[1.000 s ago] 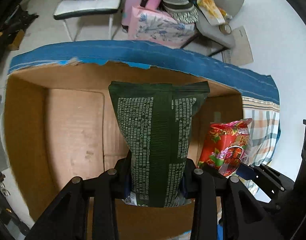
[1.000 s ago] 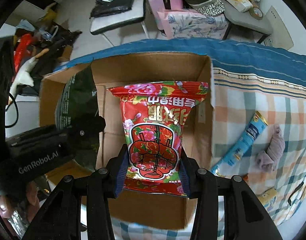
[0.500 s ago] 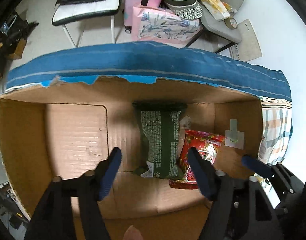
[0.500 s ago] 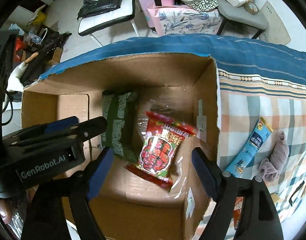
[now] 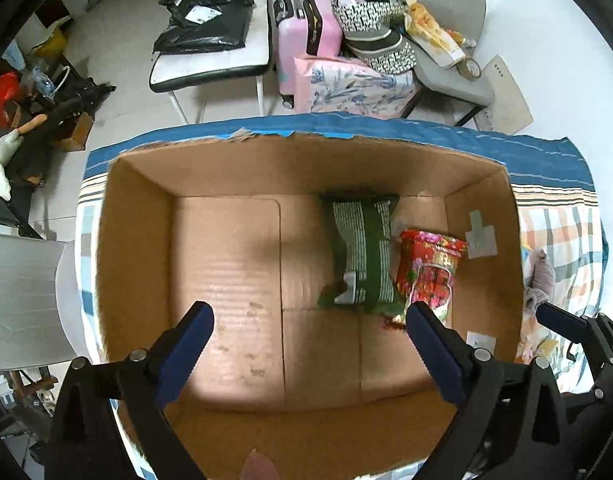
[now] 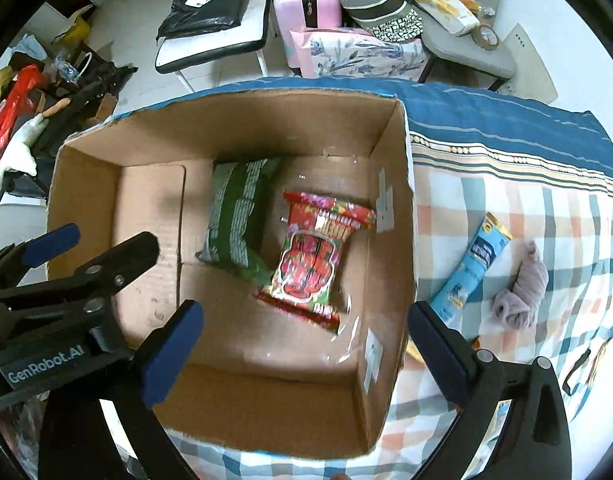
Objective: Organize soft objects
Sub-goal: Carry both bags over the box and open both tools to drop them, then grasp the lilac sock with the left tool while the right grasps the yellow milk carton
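Note:
A dark green snack bag [image 5: 362, 252] [image 6: 242, 220] and a red flowered snack bag [image 5: 428, 272] [image 6: 314, 260] lie side by side on the floor of an open cardboard box [image 5: 138, 240] [image 6: 390, 136]. My left gripper [image 5: 306, 328] is open and empty above the box's near part. My right gripper [image 6: 302, 328] is open and empty above the box's near right corner. The left gripper also shows in the right wrist view [image 6: 90, 252]. A light blue tube packet [image 6: 472, 260] and a rolled grey cloth [image 6: 522, 292] lie on the checked cloth right of the box.
The box stands on a checked and blue striped cloth [image 6: 526, 184]. Beyond it are a white chair with a black bag [image 5: 210, 40], a pink suitcase [image 5: 306, 36], a floral pillow [image 5: 358, 84] and a grey chair [image 5: 454, 68]. Clutter lies at the far left.
Both grippers opened and let go of their bags, which dropped into the box. Both grippers then rose and drew back from the box floor.

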`<state>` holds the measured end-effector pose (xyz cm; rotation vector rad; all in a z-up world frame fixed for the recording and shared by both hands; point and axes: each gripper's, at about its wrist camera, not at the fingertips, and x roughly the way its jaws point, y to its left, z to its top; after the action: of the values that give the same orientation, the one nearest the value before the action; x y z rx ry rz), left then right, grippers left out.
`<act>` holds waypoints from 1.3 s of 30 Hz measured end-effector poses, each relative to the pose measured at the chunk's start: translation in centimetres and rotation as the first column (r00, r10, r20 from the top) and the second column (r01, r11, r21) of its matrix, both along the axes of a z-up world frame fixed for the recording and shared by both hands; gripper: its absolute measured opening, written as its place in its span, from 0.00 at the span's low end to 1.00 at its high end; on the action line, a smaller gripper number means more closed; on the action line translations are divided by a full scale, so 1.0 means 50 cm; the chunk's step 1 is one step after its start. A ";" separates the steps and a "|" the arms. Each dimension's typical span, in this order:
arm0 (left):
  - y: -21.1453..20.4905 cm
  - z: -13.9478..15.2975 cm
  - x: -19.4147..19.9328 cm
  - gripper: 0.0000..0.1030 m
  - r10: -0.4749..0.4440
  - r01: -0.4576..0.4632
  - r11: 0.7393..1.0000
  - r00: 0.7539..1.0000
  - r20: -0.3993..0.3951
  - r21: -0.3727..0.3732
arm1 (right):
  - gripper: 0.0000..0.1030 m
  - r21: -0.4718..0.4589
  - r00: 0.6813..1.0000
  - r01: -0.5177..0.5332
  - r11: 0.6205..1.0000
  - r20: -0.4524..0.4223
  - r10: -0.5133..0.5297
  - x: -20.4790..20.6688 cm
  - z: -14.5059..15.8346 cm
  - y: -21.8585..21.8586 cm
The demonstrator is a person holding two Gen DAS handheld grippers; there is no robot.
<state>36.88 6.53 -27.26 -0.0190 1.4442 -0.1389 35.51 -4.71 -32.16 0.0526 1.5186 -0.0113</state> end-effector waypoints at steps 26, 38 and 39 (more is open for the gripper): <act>-0.032 0.202 -0.221 0.96 0.025 -0.045 0.995 0.974 0.225 0.084 | 1.00 0.138 0.982 -0.008 0.990 0.186 -0.018 -0.238 0.195 -0.039; -0.338 0.161 -0.242 0.96 -0.168 0.145 0.981 0.967 0.193 0.131 | 1.00 0.239 0.881 0.462 0.854 -0.013 -0.473 -0.403 0.053 -0.452; -0.372 0.145 -0.239 0.96 -0.192 0.167 0.976 0.964 0.182 0.143 | 1.00 0.228 0.859 0.505 0.833 -0.032 -0.512 -0.416 0.030 -0.486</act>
<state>24.91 -12.09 -20.00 0.2252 1.2545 -0.1919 14.71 -29.01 -30.67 0.6438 1.4297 -0.2625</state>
